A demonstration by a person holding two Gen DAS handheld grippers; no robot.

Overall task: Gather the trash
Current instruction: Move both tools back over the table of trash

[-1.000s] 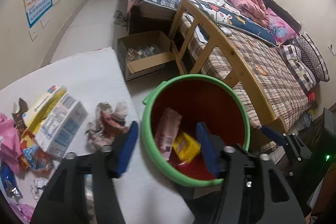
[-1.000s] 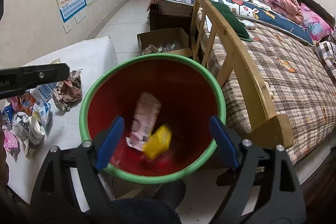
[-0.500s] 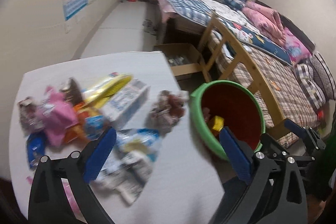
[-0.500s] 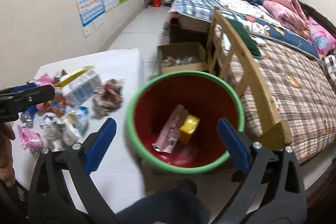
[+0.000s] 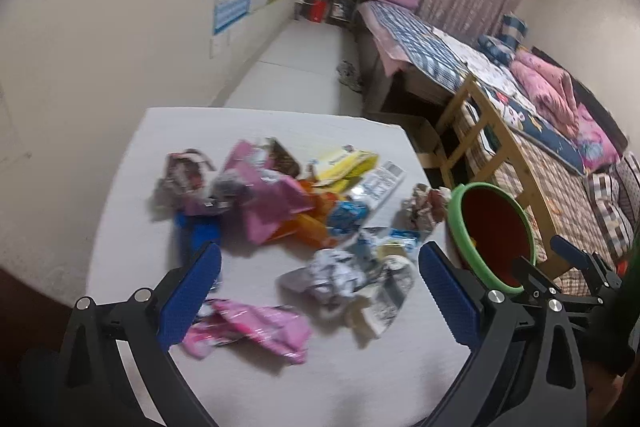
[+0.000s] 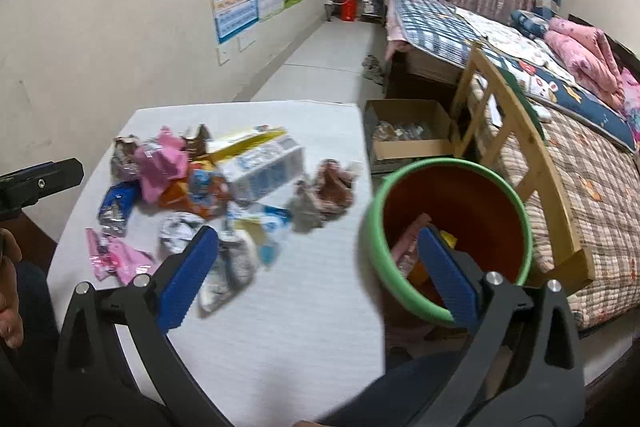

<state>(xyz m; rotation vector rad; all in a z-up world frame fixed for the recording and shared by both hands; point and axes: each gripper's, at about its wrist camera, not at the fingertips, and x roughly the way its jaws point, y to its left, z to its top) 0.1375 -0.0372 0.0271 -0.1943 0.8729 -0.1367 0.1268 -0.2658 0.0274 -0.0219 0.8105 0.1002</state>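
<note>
A pile of trash lies on the white table (image 5: 248,123): pink wrappers (image 5: 272,203), a crumpled white paper (image 5: 332,275), a white and blue box (image 6: 260,167) and a crumpled brown wrapper (image 6: 328,187). My left gripper (image 5: 320,259) hangs open above the near part of the pile, holding nothing. My right gripper (image 6: 318,239) stands over the table's near right edge with its jaws opening and nothing between them. The red bucket with a green rim (image 6: 440,163) stands right of the table, holding a pink wrapper (image 6: 408,243) and a yellow one (image 6: 448,239).
A cardboard box (image 6: 404,131) sits on the floor behind the bucket. The wooden bed frame (image 6: 520,139) runs close along the bucket's right side. A wall borders the table on the left. A person's hand (image 6: 8,307) shows at the left edge.
Both grippers have swung left from above the bucket to over the table. Their jaws have spread wider. The two wrappers stay in the bucket.
</note>
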